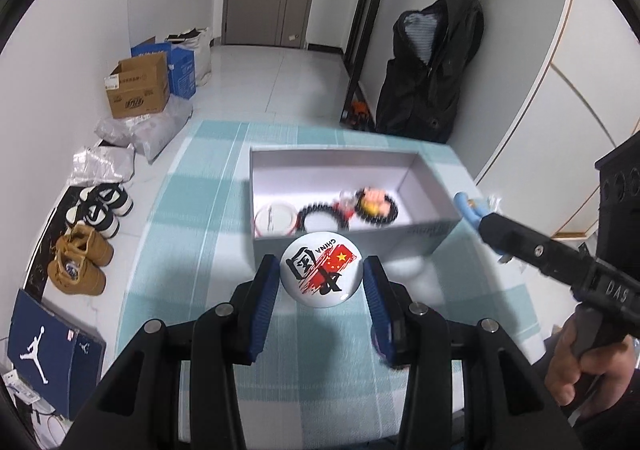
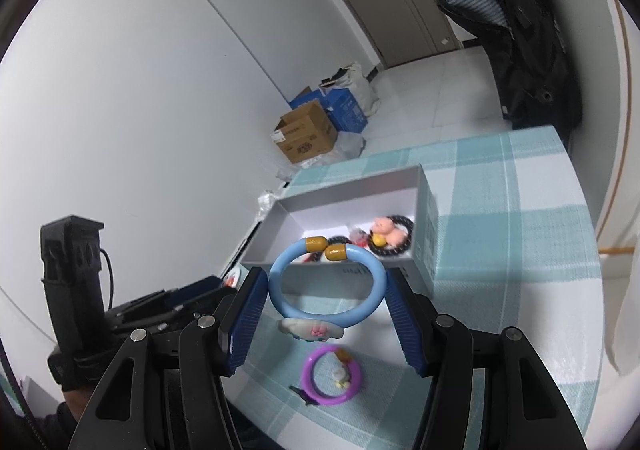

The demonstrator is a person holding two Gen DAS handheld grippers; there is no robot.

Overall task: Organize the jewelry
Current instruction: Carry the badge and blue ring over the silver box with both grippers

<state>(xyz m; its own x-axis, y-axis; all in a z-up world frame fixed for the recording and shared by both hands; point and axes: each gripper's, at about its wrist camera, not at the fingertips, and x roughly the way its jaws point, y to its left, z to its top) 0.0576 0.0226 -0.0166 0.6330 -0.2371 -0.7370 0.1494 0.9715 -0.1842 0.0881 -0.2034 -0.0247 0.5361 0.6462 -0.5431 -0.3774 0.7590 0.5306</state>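
Left gripper [image 1: 322, 282] clamps badge [image 1: 321, 270]; right gripper [image 2: 326, 304] clamps blue bracelet [image 2: 326, 282], near box [image 2: 424, 246] rim.

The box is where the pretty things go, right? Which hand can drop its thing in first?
Probably the right. Its blue bracelet, held in the right gripper, sits just beside the white box. The left gripper holds the round badge before the box's near wall.

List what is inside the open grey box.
Inside the grey box lie a white ring-shaped piece, a black beaded bracelet and a black hair tie with a pink and yellow charm. The near wall and the round China badge hide the front floor.
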